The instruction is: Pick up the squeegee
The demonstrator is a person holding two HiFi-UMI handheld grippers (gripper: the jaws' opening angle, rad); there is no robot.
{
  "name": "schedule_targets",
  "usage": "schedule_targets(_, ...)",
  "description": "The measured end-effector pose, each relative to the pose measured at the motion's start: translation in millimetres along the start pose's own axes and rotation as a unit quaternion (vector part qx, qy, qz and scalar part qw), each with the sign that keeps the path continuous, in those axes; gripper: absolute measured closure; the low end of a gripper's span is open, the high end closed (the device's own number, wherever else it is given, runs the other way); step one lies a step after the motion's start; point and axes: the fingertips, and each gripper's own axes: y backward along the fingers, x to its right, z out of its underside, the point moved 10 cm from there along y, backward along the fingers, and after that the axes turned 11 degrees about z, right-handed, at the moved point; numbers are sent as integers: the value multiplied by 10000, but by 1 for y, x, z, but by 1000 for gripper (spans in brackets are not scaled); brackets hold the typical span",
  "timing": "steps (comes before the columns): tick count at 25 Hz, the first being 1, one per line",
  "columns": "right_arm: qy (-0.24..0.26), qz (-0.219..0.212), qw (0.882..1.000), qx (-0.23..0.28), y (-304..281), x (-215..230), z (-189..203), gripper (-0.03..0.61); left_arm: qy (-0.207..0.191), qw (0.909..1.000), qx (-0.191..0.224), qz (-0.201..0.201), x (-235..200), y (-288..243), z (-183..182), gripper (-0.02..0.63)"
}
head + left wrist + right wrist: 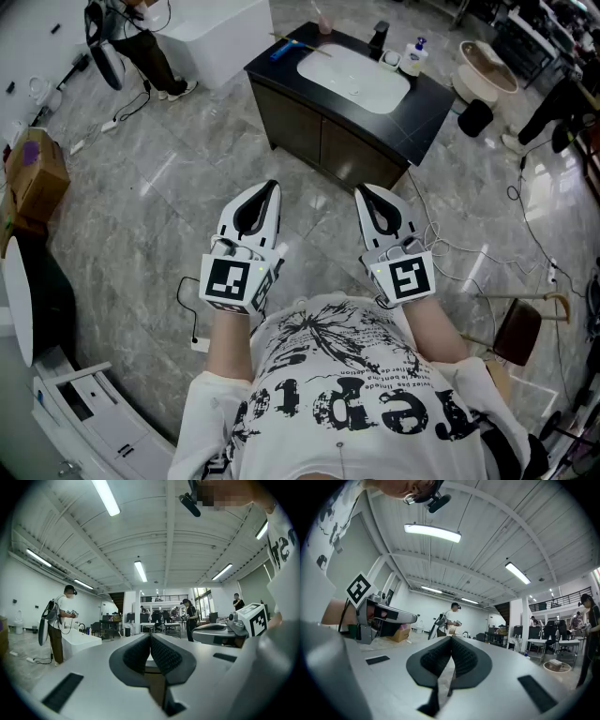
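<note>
Starting at nine o'clock in the head view, a cardboard box [37, 173] sits on the grey floor [169, 225], and at eleven o'clock a person [150, 47] stands beside a white tub [220, 33]. The left gripper [272, 189] is level, its jaws clenched together on nothing. At twelve o'clock stands the dark vanity [309, 131] with a white basin [352, 77]. A blue-handled thing, seemingly the squeegee [283, 50], lies on the counter at the basin's ten o'clock, well apart from both grippers. The right gripper [362, 192] is likewise clenched and empty. A soap bottle [413, 58] stands at the basin's two o'clock.
</note>
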Motion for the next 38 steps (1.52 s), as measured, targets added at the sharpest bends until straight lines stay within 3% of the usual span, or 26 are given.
schedule_targets(12, 25, -2, 10000, 49, 0, -20, 2, 566, 89, 9999, 41, 38, -12, 16, 7, 600)
schedule_targets(18, -296, 124, 9995, 45, -10, -41, 9, 564, 219, 9996, 118, 146, -30, 33, 19, 598)
schedule_targets(19, -315, 141, 9994, 40, -12, -47, 11, 565, 237, 9994, 182, 172, -34, 38, 23, 552)
schedule_targets(20, -305, 149, 9994, 36, -15, -54, 12, 565, 223, 9993, 228, 180, -40, 42, 27, 393)
schedule_targets(21, -281, 150, 9995, 37, -18, -60, 13, 563, 186, 9994, 237, 146, -46, 47, 30, 278)
schedule_targets(30, -298, -32, 9995, -103, -68, -85, 25, 563, 253, 9988, 149, -394, -103, 62, 44, 272)
schedule_targets(38, -428, -303, 9985, -153, -171, -52, 53, 563, 304, 9965, -45, -772, -166, 0, 55, 272)
